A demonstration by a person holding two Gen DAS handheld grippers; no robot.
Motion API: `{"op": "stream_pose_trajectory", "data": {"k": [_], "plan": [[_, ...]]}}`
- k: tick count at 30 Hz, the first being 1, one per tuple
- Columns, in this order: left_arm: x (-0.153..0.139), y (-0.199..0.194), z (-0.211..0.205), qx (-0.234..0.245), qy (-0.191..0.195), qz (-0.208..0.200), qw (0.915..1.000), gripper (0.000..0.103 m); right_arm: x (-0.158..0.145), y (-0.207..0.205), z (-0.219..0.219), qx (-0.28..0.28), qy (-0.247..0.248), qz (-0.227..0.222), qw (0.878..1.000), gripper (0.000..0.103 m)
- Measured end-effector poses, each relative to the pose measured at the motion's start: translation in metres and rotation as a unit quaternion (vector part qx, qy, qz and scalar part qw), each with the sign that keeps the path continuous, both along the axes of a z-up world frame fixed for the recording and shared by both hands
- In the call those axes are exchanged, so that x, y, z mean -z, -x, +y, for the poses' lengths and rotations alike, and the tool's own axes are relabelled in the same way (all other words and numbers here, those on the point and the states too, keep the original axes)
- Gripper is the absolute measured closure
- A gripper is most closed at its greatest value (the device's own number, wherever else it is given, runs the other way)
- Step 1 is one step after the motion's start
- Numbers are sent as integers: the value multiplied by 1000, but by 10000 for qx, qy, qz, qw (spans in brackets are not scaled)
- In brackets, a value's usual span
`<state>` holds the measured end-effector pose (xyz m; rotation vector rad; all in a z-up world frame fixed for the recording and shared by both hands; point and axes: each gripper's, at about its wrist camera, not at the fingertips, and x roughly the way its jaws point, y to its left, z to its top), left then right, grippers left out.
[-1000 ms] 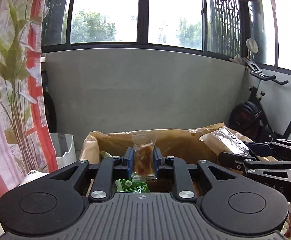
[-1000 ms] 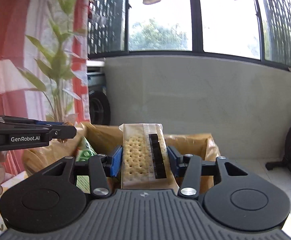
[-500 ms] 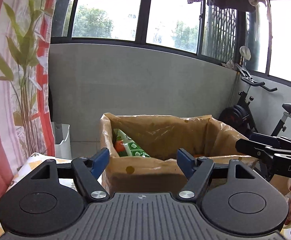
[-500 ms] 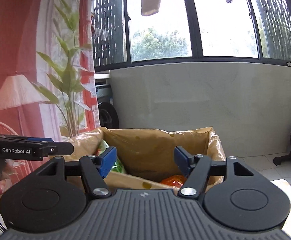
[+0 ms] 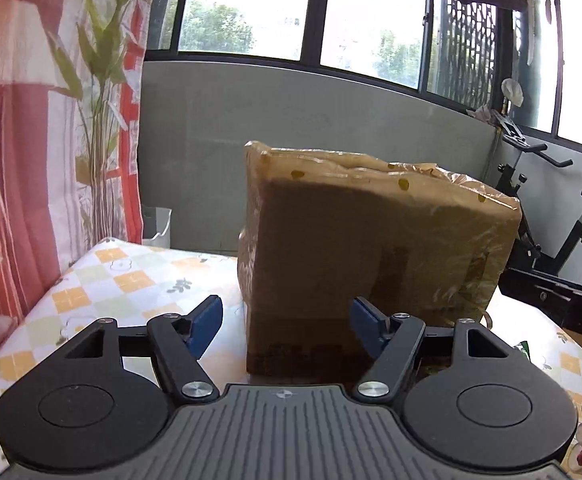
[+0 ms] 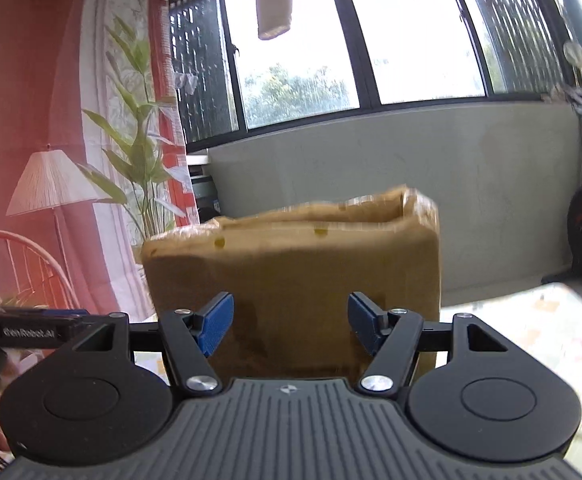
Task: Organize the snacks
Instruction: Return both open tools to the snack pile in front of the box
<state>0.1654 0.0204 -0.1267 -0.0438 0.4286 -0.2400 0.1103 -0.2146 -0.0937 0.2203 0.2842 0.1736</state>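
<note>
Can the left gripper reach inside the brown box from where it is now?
Probably not directly. The left gripper sits low, open and empty, facing the outer side wall of the brown box. The box's rim is above its fingers, so it would need to rise first.

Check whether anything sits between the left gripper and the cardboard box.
Nothing visible does. The left gripper is open and empty, and the cardboard box stands right ahead on the checked tablecloth.

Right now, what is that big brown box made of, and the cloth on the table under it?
The brown box looks like cardboard: flat, matte brown sides. It seems wrapped in thin clear plastic, which crinkles and shines along the top edge. The tablecloth looks like smooth printed fabric or vinyl, with orange and pale checks and small flowers; which one is hard to tell.
</note>
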Motion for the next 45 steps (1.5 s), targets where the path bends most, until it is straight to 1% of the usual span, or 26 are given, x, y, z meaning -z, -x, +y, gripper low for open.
{"op": "stream_pose_trajectory", "data": {"k": [2, 5, 6, 8, 10, 12, 14, 17, 18, 20, 23, 25, 27, 31, 34, 38, 40, 42, 43, 44, 45], "plan": [[12, 10, 3, -188, 47, 25, 9998, 31, 8, 3, 4, -59, 130, 132, 9998, 36], [27, 14, 5, -168, -135, 174, 9996, 31, 23, -1, 11, -188, 191, 466, 9986, 36], [30, 12, 7, -205, -132, 259, 9994, 31, 28, -3, 14, -244, 197, 582, 9978, 36], [36, 8, 15, -318, 17, 374, 9988, 31, 38, -11, 21, -415, 176, 839, 9955, 36], [41, 7, 19, -384, 37, 452, 9982, 32, 48, -18, 30, -548, 241, 1058, 9926, 36], [47, 7, 20, -420, -12, 526, 9977, 35, 56, -26, 40, -657, 457, 1250, 9889, 36], [53, 9, 20, -458, 2, 599, 9972, 36, 65, -34, 53, -751, 793, 1385, 9843, 36], [60, 11, 21, -414, 88, 736, 9964, 36, 79, -41, 72, -874, 1496, 1541, 9727, 36], [61, 11, 19, -394, 80, 760, 9963, 36, 82, -42, 76, -923, 1640, 1539, 9700, 36], [63, 12, 18, -355, 47, 760, 9965, 36, 88, -41, 80, -976, 1852, 1528, 9658, 36], [65, 14, 16, -335, 48, 793, 9963, 36, 89, -33, 80, -1025, 2020, 1525, 9620, 38], [67, 14, 16, -348, 68, 838, 9959, 36, 87, -26, 79, -1077, 2065, 1546, 9601, 45], [69, 15, 16, -333, 95, 877, 9955, 36, 86, -17, 76, -1104, 1997, 1623, 9600, 46], [72, 16, 12, -271, 105, 953, 9950, 36, 85, -3, 59, -1099, 1609, 1881, 9626, 49], [73, 17, 9, -236, 87, 970, 9950, 36, 83, 2, 52, -1048, 1581, 1966, 9620, 51], [75, 17, 6, -181, 37, 999, 9948, 36, 82, 1, 57, -1055, 1655, 1828, 9634, 51], [76, 17, 4, -142, 14, 1012, 9948, 36, 84, -3, 59, -1075, 1629, 1649, 9668, 51], [78, 17, 4, -105, 17, 1019, 9947, 38, 88, -8, 60, -1071, 1650, 1583, 9676, 51], [78, 17, 4, -87, 21, 1022, 9947, 39, 91, -10, 60, -1051, 1637, 1630, 9673, 57], [78, 18, 3, -66, 22, 1014, 9948, 39, 94, -11, 58, -1047, 1575, 1717, 9668, 59], [78, 18, 4, -46, 23, 1003, 9949, 39, 94, -11, 55, -1054, 1447, 1775, 9677, 60]]}}
